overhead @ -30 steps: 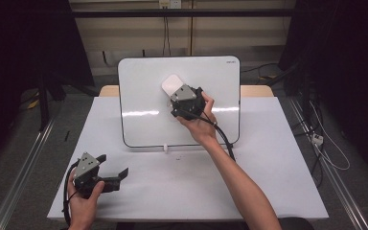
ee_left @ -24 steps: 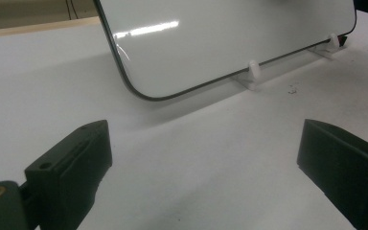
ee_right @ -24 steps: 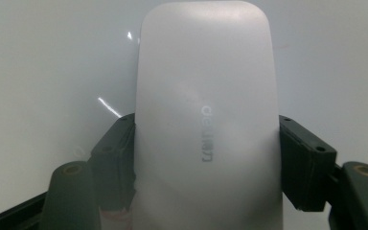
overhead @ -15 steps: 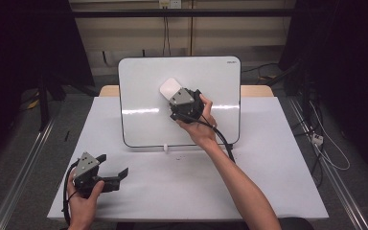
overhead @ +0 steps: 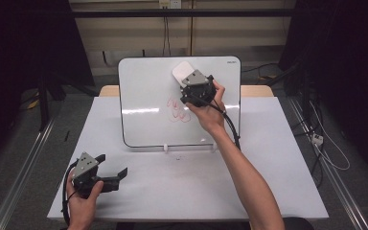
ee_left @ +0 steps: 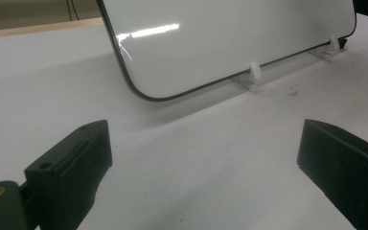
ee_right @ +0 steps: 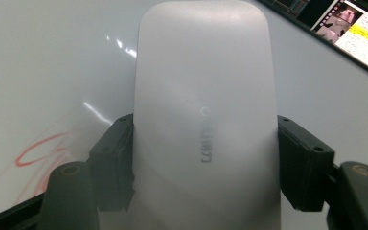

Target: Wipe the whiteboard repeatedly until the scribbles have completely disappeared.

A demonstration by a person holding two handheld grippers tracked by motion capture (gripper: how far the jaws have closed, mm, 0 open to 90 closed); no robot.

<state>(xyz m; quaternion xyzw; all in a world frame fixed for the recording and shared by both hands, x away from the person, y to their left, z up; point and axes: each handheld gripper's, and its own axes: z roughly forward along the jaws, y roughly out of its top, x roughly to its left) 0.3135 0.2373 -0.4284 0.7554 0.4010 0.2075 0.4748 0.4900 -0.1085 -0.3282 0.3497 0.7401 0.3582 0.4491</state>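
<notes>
White table, right gripper fingers clamping eraser

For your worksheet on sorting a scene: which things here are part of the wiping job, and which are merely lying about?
In the job:
- eraser, clamped in the right gripper
- whiteboard
- red scribble on it

Lying about:
- left gripper, open and idle on the table
- cables on the floor

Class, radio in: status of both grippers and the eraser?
Right gripper clamps eraser against whiteboard. Red scribble remains. Left gripper open, idle on table. Nothing obstructing.
</notes>
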